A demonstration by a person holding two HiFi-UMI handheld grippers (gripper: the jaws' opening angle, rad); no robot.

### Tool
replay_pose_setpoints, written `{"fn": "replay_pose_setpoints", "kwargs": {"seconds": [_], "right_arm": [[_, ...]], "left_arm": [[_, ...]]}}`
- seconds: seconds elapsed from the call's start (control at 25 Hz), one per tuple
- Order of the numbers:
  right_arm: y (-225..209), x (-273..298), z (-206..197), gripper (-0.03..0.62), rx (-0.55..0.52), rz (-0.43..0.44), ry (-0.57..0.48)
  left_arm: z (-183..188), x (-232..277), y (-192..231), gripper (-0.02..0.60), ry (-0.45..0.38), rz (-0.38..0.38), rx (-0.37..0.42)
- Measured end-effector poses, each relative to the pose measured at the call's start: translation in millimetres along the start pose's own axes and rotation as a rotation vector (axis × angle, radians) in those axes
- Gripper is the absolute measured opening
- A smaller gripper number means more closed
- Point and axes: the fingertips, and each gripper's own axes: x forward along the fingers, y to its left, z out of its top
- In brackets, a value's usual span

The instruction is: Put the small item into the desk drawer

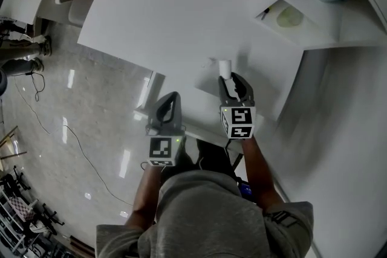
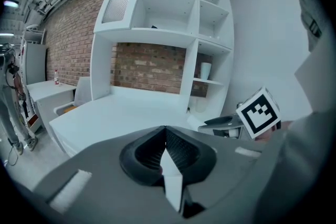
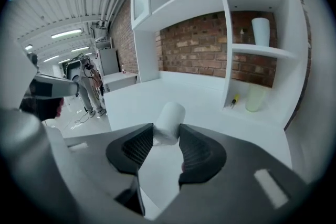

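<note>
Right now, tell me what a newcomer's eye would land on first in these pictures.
The small white cylinder clamped in the right gripper's jaws, over the white desk. Next, the left gripper, jaws together and empty, by the desk's front edge, and the white shelf unit against the brick wall beyond.

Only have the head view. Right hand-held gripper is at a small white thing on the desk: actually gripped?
Observer: Yes. The right hand-held gripper has both pads pressed on the white cylinder.
Operator: Left one?
Observer: The left hand-held gripper is shut, with nothing between its jaws.
Operator: Dark sliver beside the pale green container?
Observer: A small yellow-handled tool, leaning in the cubby corner.
</note>
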Motion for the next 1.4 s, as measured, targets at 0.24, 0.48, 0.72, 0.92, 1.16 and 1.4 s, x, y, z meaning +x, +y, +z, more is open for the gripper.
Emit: {"fn": "replay_pose_setpoints", "kwargs": {"seconds": [0.24,0.48,0.72,0.92,1.16,1.4], "right_arm": [[38.5,-24.1,50.9,0.158,-0.063,0.064,-0.115],[82.9,-43.7,81.2,0.158,-0.116,0.133,-0.188],[132.5,-51.5,87.4,0.158,-0.152,0.216,-0.18],[160.8,-40.0,66.7,0.158,-0.184,0.274,-0.134],[186.7,-19.8,37.5,0.16,-0.216,0.331,-0.059],[209.8,1.1,13.8,0.158,-0.257,0.38,0.001]], "left_arm": [[6.2,-22.0,16.4,0.012,-0.03,0.043,-0.004],[6.7,-47.6,39.6,0.012,-0.044,0.095,-0.019],[4.3,-72.1,64.3,0.012,-0.043,0.139,-0.045],[-7.7,-81.4,78.1,0.012,-0.032,0.166,-0.065],[-23.7,-91.8,95.1,0.012,-0.016,0.199,-0.095],[-42.1,-98.9,113.5,0.012,0.007,0.236,-0.13]]}}
